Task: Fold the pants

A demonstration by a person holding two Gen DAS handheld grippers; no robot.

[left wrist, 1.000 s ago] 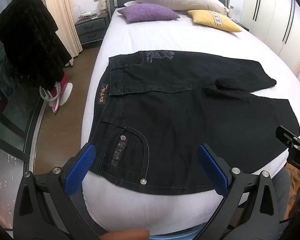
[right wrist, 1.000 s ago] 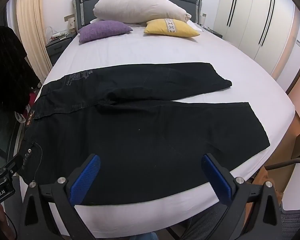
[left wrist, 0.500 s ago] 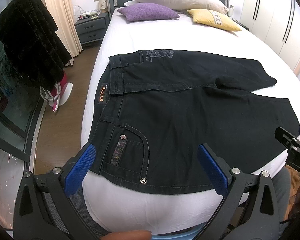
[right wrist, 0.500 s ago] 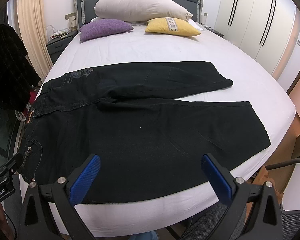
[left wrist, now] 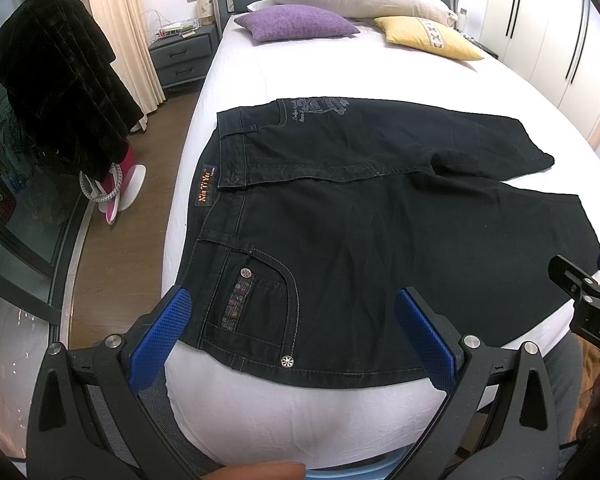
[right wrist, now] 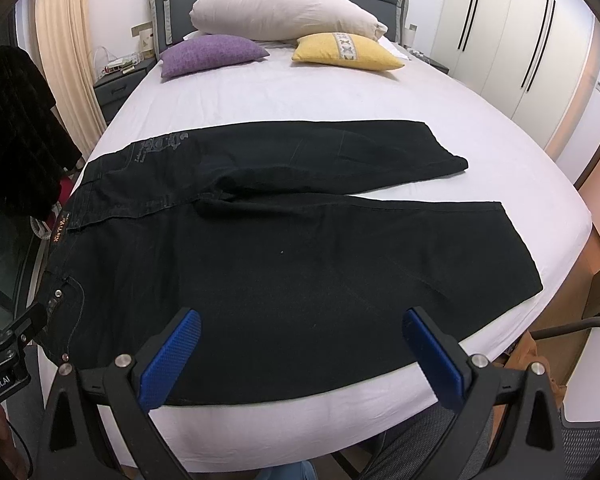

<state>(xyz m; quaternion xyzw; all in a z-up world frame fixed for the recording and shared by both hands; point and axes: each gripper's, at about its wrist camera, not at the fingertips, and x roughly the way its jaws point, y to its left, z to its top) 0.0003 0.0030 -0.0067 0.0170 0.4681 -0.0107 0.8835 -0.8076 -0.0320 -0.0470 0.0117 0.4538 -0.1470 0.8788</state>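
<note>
Black jeans [left wrist: 380, 224] lie flat across the white bed [left wrist: 300, 412], waistband at the left, both legs stretched to the right and slightly apart. They also show in the right wrist view [right wrist: 300, 264]. My left gripper [left wrist: 292, 320] is open and empty, above the near edge by the front pocket. My right gripper [right wrist: 300, 336] is open and empty, above the near leg's lower edge. The right gripper's tip shows in the left wrist view [left wrist: 580, 288]; the left gripper's tip shows in the right wrist view [right wrist: 8, 340].
A white pillow [right wrist: 284, 12], a purple cushion [right wrist: 212, 54] and a yellow cushion [right wrist: 346, 52] lie at the headboard. A nightstand [left wrist: 184, 56] and a dark coat on a stand [left wrist: 60, 80] stand left of the bed. Wardrobes [right wrist: 512, 40] line the right wall.
Both grippers have shifted very slightly; the jeans have not moved.
</note>
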